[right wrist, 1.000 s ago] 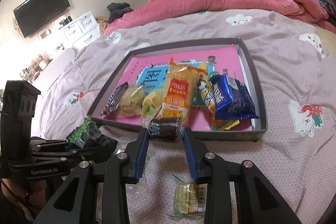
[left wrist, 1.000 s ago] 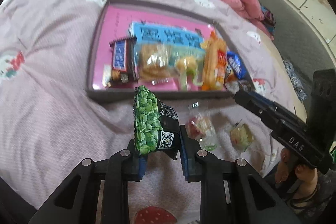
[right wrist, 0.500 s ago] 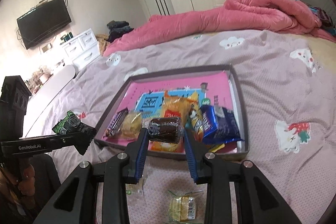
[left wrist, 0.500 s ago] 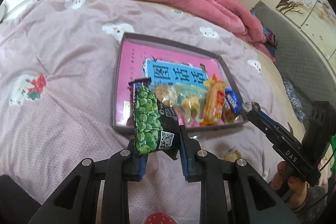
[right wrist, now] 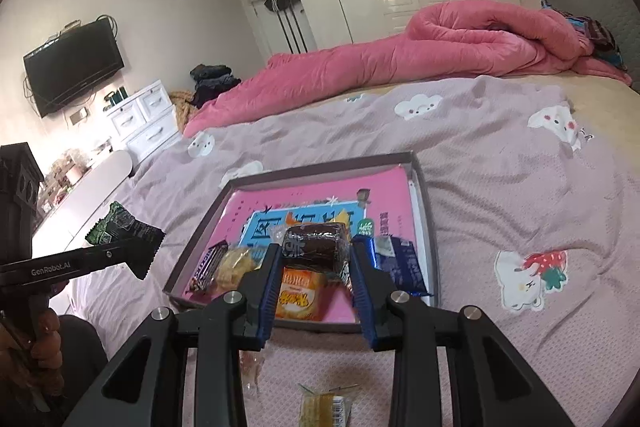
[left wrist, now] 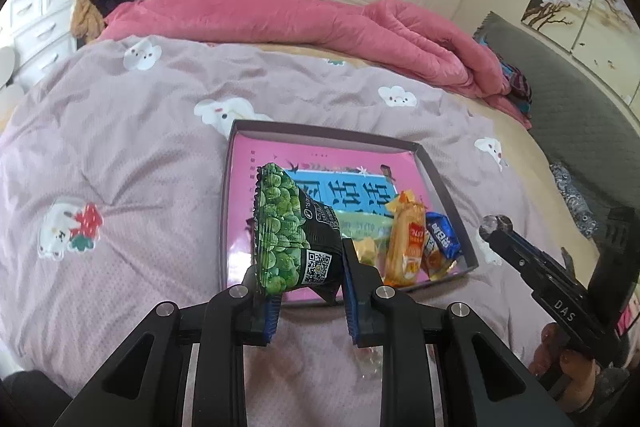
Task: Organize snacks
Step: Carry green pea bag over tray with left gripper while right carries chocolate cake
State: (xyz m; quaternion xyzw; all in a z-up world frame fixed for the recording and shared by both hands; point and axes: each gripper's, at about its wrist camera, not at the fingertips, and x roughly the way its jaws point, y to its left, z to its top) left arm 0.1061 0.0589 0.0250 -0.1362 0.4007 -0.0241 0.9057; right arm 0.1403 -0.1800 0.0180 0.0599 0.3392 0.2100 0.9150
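Observation:
My left gripper (left wrist: 306,291) is shut on a green pea snack packet (left wrist: 290,235), held upright above the bed in front of the grey tray (left wrist: 316,130). My right gripper (right wrist: 314,287) is shut on a dark brown wrapped cake (right wrist: 316,250), held above the near edge of the same tray (right wrist: 320,165). The tray has a pink floor and holds several snacks: an orange packet (left wrist: 406,247), a blue packet (left wrist: 440,235), a chocolate bar (right wrist: 206,265). The left gripper with the pea packet (right wrist: 120,231) shows at the left of the right wrist view.
A small yellow wrapped snack (right wrist: 324,405) lies on the lilac bedspread (left wrist: 120,147) just before the tray. A rolled pink duvet (left wrist: 320,23) lies along the far side. A grey headboard (left wrist: 580,99) is at the right, white drawers (right wrist: 144,119) at the left.
Both grippers have risen and tilted up with their snacks still held. The tray now looks smaller and farther, and more of the room shows.

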